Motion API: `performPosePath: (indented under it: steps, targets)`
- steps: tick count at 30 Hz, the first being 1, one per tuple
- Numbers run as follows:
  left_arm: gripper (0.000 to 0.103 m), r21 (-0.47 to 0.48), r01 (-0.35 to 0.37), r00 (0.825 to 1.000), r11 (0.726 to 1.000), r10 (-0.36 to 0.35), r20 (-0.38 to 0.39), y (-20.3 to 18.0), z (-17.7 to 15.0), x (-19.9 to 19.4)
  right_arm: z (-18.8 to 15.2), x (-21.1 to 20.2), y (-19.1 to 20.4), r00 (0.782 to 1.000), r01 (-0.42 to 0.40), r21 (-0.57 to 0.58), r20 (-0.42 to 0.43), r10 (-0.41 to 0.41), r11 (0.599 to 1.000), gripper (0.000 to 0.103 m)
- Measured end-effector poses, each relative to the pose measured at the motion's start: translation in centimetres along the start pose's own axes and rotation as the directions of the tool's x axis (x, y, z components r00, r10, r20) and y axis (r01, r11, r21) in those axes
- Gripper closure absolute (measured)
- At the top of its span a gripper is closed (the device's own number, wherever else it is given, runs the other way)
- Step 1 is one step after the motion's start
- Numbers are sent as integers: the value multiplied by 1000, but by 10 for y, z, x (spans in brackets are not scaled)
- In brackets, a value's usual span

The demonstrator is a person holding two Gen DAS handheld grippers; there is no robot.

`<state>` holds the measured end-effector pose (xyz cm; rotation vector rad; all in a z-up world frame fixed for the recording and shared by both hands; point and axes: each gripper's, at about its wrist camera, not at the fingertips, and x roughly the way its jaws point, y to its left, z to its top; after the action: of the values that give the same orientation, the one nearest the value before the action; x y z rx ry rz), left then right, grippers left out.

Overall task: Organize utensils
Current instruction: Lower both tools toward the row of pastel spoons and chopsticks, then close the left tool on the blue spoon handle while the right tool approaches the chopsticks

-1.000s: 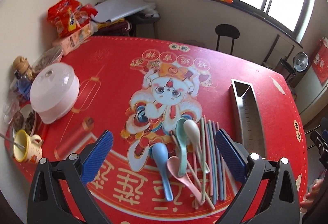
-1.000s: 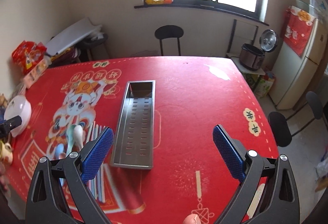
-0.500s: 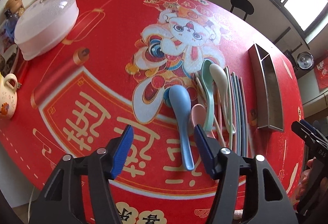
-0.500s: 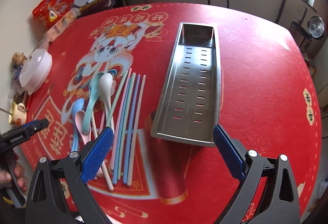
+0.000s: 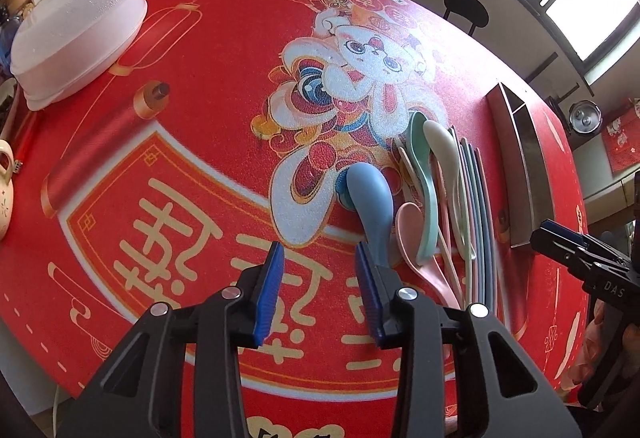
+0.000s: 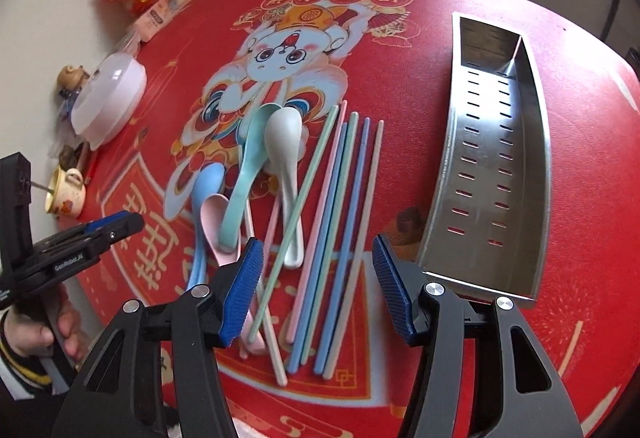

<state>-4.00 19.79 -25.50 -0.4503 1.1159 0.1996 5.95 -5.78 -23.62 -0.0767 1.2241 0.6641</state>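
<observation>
My left gripper (image 5: 318, 288) hangs over the red tablecloth (image 5: 192, 141), jaws half apart and just closing, nothing between them; the blue spoon (image 5: 370, 197) lies just right of it; my right gripper (image 6: 316, 288), also narrowing and empty, hovers above the chopsticks (image 6: 340, 205); the steel tray (image 6: 540, 141) sits right.

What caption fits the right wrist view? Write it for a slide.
Right gripper, jaws closing but open, above pastel chopsticks beside spoons; empty steel tray at right.

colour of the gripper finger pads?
Blue, ribbed pads on black arms; clearest in the right wrist view.
</observation>
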Motion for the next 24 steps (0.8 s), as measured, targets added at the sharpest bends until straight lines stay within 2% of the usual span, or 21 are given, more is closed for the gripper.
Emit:
performPosePath:
  steps: [9,17,24]
  targets:
    - [67,45,84,995,995,-81,-59,-10,8,30,1,15,2,1000,17,32,-25,-17,999,50]
    - [74,63,128,987,990,-121,-108,-18,18,56,-2,16,-7,999,31,79,-22,-29,996,52]
    - [76,47,191,977,981,-185,-108,-19,25,64,-2,17,-12,999,35,110,-21,-33,993,52]
